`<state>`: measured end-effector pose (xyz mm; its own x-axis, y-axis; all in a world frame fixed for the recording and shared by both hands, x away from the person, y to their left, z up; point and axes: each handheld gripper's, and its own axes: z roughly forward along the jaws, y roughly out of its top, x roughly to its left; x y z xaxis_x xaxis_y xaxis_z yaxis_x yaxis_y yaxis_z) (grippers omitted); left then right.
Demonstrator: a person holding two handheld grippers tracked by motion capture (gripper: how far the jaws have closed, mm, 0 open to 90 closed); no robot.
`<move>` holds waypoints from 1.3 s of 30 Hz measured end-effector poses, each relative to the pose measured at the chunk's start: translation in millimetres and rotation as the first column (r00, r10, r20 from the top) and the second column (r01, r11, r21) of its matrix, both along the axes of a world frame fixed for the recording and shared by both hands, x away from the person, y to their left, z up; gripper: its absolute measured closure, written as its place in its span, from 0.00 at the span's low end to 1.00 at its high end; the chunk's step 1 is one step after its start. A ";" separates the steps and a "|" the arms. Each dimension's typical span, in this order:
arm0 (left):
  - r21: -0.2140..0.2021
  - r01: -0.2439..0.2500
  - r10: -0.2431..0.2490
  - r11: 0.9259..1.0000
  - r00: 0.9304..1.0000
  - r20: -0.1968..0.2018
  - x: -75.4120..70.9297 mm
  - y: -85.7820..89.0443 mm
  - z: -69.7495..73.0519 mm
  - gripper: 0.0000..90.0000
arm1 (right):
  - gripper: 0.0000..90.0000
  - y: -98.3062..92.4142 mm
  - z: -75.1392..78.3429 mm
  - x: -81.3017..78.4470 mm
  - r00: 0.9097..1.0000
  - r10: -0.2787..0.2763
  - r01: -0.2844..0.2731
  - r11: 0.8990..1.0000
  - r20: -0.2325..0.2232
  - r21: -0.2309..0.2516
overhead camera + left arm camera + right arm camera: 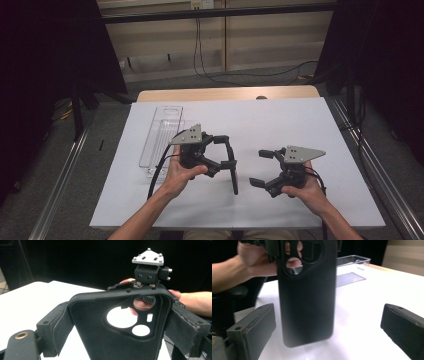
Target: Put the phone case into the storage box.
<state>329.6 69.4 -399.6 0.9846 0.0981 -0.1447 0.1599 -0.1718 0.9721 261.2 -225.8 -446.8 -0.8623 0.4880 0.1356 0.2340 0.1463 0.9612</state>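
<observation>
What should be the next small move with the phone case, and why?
Probably carry the black phone case over to the clear tray. The left gripper is clamped on the case and holds it upright above the white table, while the right gripper stands wide open beside it, so the left alone carries it.

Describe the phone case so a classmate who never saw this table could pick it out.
On the white table, look right of the clear plastic tray. The black phone case stands upright between the left gripper's jaws, with round camera cutouts.
</observation>
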 end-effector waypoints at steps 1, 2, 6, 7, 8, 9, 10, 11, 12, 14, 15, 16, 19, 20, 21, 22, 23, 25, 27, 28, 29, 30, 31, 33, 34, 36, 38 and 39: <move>0.008 -0.002 0.002 1.000 1.000 0.010 1.1 2.0 0.4 0.15 | 0.00 -0.5 0.0 0.2 1.000 -0.015 0.015 1.000 0.008 -0.007; 0.006 -0.004 0.004 1.000 1.000 0.005 1.5 3.1 0.3 0.15 | 0.00 -1.1 0.0 0.2 0.999 -0.036 0.036 0.999 0.007 -0.010; 0.012 -0.034 0.034 0.999 0.999 0.001 2.4 8.2 0.0 0.15 | 0.01 -3.9 -1.0 2.9 0.994 -0.109 0.108 0.994 -0.020 -0.025; 0.013 -0.040 0.040 0.999 0.999 0.003 2.4 9.0 0.3 0.15 | 0.02 -4.9 -1.5 3.4 0.992 -0.124 0.123 0.992 -0.015 -0.031; 0.004 -0.052 0.052 0.999 0.999 -0.002 2.1 9.4 0.8 0.15 | 0.01 -5.7 -1.5 3.2 0.992 -0.128 0.128 0.991 -0.012 -0.034; 0.011 -0.057 0.057 0.998 0.998 0.002 2.4 10.9 1.7 0.15 | 0.00 -6.3 -1.5 3.3 0.991 -0.136 0.135 0.990 -0.010 -0.032; 0.004 -0.068 0.068 0.998 0.998 -0.002 2.2 11.8 2.2 0.15 | 0.01 -7.1 -1.5 3.2 0.989 -0.145 0.145 0.989 -0.008 -0.030; 0.011 -0.069 0.069 0.998 0.998 0.000 2.4 13.2 2.7 0.15 | 0.01 -7.7 -1.5 2.3 0.986 -0.164 0.163 0.986 -0.010 -0.030; 0.001 -0.075 0.075 0.997 0.997 0.000 2.3 13.9 2.6 0.15 | 0.01 -8.1 -1.6 1.8 0.985 -0.172 0.171 0.985 -0.008 -0.034; 0.001 -0.096 0.096 0.995 0.995 -0.001 2.0 16.7 3.3 0.15 | 0.02 -8.3 -2.7 0.4 0.980 -0.198 0.198 0.979 0.000 -0.046; 0.002 -0.110 0.110 0.994 0.994 -0.002 2.5 18.7 3.5 0.15 | 0.02 -8.5 -3.5 -0.1 0.977 -0.214 0.214 0.976 0.003 -0.046; 0.004 -0.118 0.118 0.993 0.993 -0.005 2.4 20.6 3.6 0.15 | 0.02 -8.7 -3.7 -0.7 0.972 -0.234 0.234 0.971 -0.003 -0.049; 0.006 -0.153 0.153 0.988 0.988 -0.003 1.9 26.6 3.8 0.15 | 0.02 -9.3 -3.7 -1.1 0.962 -0.274 0.274 0.960 0.011 -0.051; 0.002 -0.164 0.164 0.986 0.986 -0.010 1.8 28.2 4.0 0.15 | 0.02 -10.1 -3.3 -2.7 0.957 -0.289 0.289 0.956 0.005 -0.054; 0.001 -0.169 0.169 0.986 0.986 -0.010 2.2 30.4 4.4 0.15 | 0.02 -11.5 -3.1 -4.6 0.954 -0.300 0.300 0.952 0.013 -0.065; 0.007 -0.194 0.194 0.981 0.981 0.000 2.2 32.3 4.8 0.15 | 0.02 -12.7 -3.5 -6.5 0.952 -0.306 0.307 0.949 0.023 -0.066; 0.001 -0.186 0.186 0.982 0.982 -0.003 3.2 34.3 5.1 0.15 | 0.01 -15.3 -4.1 -8.3 0.954 -0.300 0.301 0.952 0.024 -0.060; 0.005 -0.206 0.206 0.979 0.979 0.000 3.6 37.3 6.2 0.15 | 0.01 -19.6 -5.8 -11.7 0.946 -0.323 0.324 0.944 0.025 -0.058; 0.005 -0.211 0.212 0.977 0.977 -0.003 3.9 39.6 7.1 0.15 | 0.01 -24.0 -7.2 -13.6 0.946 -0.323 0.324 0.944 0.025 -0.059; 0.011 -0.225 0.225 0.974 0.974 0.004 4.6 41.1 7.5 0.15 | 0.01 -24.9 -7.8 -14.2 0.940 -0.339 0.341 0.938 0.033 -0.062; 0.016 -0.236 0.236 0.972 0.972 0.015 4.8 42.2 7.7 0.15 | 0.02 -25.8 -8.1 -14.9 0.930 -0.364 0.366 0.928 0.039 -0.071; 0.012 -0.250 0.250 0.968 0.968 0.005 4.2 42.5 7.8 0.15 | 0.04 -26.8 -8.2 -15.4 0.923 -0.383 0.385 0.920 0.040 -0.069; 0.013 -0.252 0.252 0.968 0.968 0.012 5.1 43.8 7.9 0.15 | 0.03 -28.1 -8.4 -16.1 0.918 -0.394 0.396 0.916 0.041 -0.063; 0.008 -0.271 0.271 0.963 0.963 0.008 5.2 44.8 8.2 0.15 | 0.03 -30.4 -8.9 -18.2 0.903 -0.425 0.428 0.900 0.058 -0.075; 0.010 -0.269 0.269 0.963 0.963 0.010 5.5 45.6 8.5 0.15 | 0.03 -31.8 -9.6 -19.5 0.901 -0.430 0.434 0.898 0.061 -0.074; 0.015 -0.284 0.284 0.959 0.959 0.010 5.8 47.4 9.1 0.15 | 0.03 -35.2 -10.8 -22.0 0.889 -0.453 0.457 0.887 0.059 -0.067; 0.018 -0.296 0.296 0.955 0.955 0.012 5.9 48.8 10.1 0.15 | 0.02 -38.2 -11.1 -24.2 0.883 -0.465 0.469 0.881 0.063 -0.066; 0.010 -0.302 0.302 0.953 0.953 0.014 6.2 49.4 10.5 0.15 | 0.02 -39.9 -10.7 -25.9 0.880 -0.471 0.474 0.879 0.058 -0.060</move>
<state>335.8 118.7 -389.1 0.9105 0.3925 -0.1300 0.1945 -0.1291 0.9724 235.3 -265.8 -457.5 -0.5311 0.8455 0.0559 0.2538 0.0958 0.9625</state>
